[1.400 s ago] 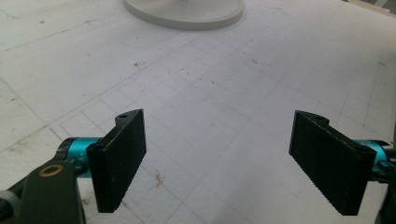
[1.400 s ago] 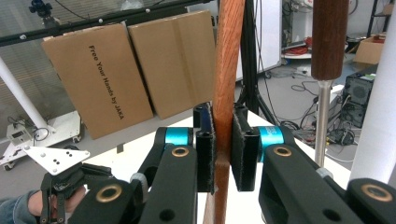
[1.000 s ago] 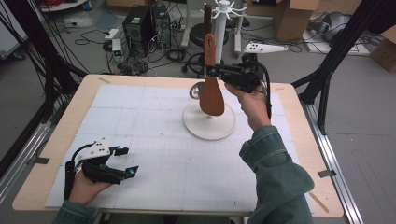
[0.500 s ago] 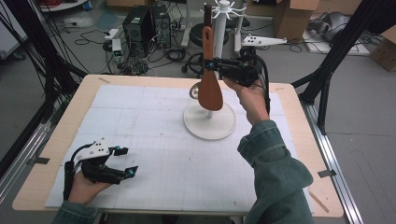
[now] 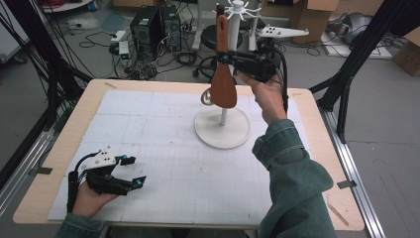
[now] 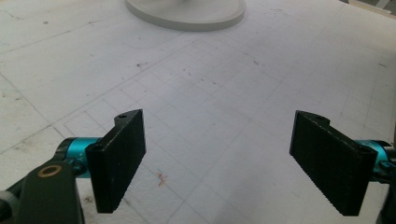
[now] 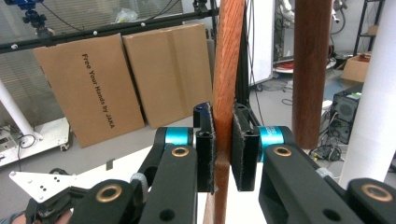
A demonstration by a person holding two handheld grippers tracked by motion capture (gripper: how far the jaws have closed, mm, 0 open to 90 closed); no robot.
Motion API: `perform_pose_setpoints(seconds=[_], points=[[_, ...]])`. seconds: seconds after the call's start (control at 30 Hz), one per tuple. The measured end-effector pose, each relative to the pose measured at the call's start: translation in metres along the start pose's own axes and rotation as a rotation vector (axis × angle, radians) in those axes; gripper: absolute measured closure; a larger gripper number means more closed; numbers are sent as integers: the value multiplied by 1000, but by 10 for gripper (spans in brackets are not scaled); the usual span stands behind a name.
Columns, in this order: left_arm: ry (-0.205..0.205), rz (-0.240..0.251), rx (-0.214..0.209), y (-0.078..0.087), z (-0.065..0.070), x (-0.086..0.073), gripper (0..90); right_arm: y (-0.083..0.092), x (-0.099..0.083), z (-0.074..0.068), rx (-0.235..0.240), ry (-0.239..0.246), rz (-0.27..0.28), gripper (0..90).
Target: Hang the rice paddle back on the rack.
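My right gripper (image 5: pixel 226 58) is shut on the handle of a wooden spatula (image 5: pixel 223 84) and holds it upright beside the white utensil stand (image 5: pixel 222 130), high up its pole near the hooks (image 5: pixel 238 10). In the right gripper view the jaws of my right gripper (image 7: pixel 223 144) clamp the reddish handle (image 7: pixel 227 70). A darker wooden handle (image 7: pixel 310 70) and the white pole (image 7: pixel 373 102) stand just to its right. A small metal spoon bowl (image 5: pixel 207 97) shows beside the spatula blade. My left gripper (image 5: pixel 131 171) rests open at the front left of the mat (image 6: pixel 219 93), with nothing between its jaws.
The stand's round base (image 6: pixel 187 11) lies ahead of the left gripper. The white gridded mat (image 5: pixel 158 148) covers the wooden table (image 5: pixel 64 134). Cardboard sheets (image 7: pixel 93 79), cables, computers and black frame legs (image 5: pixel 346 74) surround the table.
My right gripper has lifted the spatula higher along the stand's pole and slightly away from the person. The left gripper has stayed put.
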State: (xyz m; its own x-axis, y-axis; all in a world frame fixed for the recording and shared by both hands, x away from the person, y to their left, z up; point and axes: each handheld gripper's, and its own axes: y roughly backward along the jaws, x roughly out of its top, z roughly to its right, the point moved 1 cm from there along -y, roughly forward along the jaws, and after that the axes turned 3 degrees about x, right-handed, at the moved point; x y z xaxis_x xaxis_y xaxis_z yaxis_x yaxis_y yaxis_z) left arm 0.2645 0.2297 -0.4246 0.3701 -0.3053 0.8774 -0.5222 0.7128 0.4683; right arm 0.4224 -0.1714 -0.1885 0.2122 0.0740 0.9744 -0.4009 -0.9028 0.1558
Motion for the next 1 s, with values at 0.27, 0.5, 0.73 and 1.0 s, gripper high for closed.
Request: perform_pose_setpoints(seconds=[0.27, 0.5, 0.73, 1.0], points=[[-1, 1, 1, 1, 0, 0, 190, 0, 8, 3, -19, -5, 10, 825], [1, 3, 2, 2, 0, 0, 190, 1, 6, 8, -41, -22, 9, 825], [1, 2, 3, 2, 0, 0, 190, 2, 3, 11, -59, -28, 4, 820], [2, 6, 10, 2, -1, 0, 190, 2, 1, 11, -77, -30, -4, 789]])
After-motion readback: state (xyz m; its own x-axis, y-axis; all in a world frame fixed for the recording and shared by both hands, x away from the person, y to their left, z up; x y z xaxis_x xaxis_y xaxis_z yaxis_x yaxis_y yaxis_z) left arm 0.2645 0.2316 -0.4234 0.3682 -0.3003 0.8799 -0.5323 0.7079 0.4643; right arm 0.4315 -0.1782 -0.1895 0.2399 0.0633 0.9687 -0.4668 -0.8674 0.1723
